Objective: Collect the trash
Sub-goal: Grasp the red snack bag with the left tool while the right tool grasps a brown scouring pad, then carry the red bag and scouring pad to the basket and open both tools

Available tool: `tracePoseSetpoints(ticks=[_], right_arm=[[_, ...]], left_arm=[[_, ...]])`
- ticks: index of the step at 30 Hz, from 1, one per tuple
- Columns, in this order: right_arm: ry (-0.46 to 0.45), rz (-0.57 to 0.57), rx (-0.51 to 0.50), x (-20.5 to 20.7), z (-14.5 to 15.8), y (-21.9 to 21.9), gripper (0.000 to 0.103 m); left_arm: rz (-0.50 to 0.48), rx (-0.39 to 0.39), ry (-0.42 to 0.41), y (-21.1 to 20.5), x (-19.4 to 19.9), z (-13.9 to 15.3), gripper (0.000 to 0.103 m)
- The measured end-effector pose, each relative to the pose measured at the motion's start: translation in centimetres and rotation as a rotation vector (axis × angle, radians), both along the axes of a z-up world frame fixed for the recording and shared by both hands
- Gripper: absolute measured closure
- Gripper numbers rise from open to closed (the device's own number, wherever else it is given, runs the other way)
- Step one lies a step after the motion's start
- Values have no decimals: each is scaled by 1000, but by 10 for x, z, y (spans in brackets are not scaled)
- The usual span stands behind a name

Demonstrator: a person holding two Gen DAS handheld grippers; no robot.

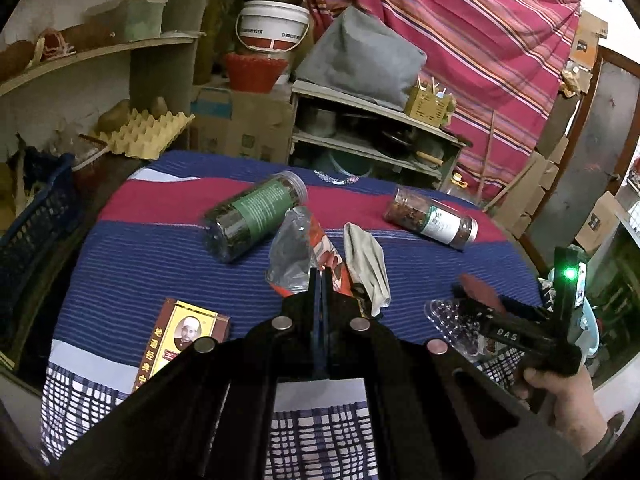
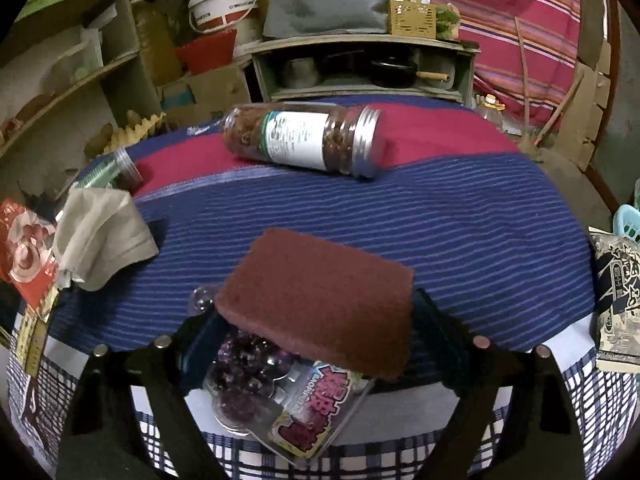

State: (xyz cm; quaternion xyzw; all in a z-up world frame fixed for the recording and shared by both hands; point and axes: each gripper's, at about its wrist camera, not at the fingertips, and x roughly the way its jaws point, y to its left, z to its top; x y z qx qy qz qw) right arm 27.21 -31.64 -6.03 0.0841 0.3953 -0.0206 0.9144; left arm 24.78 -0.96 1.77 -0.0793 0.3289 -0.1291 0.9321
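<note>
Fingers of our left gripper (image 1: 319, 280) meet, pinching a clear-and-red plastic wrapper (image 1: 298, 252) mid-table. Only the right wrist view shows our right gripper (image 2: 312, 320) spread wide around a brown sponge (image 2: 316, 300) lying on a clear blister pack (image 2: 276, 396) at the table's (image 2: 440, 240) near edge. The left view alone shows the printed box (image 1: 180, 336).

We see a cloth (image 2: 400, 208) on the table striped in blue with a crimson band, checked white and navy at its near edge. The sponge (image 2: 316, 300) is rust brown. One jar (image 1: 256, 216) has a green label, the other jar (image 2: 300, 140) a white one and a silver lid. The rag (image 2: 100, 236) is beige, the wrapper (image 1: 328, 256) red, both tools (image 1: 320, 280) black.
</note>
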Motion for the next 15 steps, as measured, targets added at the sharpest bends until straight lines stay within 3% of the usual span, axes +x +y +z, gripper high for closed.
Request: tracePoseSetpoints(ticks=[15], right_arm=[[-195, 31, 22, -44, 63, 4, 17]], left_arm=[[27, -47, -129, 18, -30, 40, 103]])
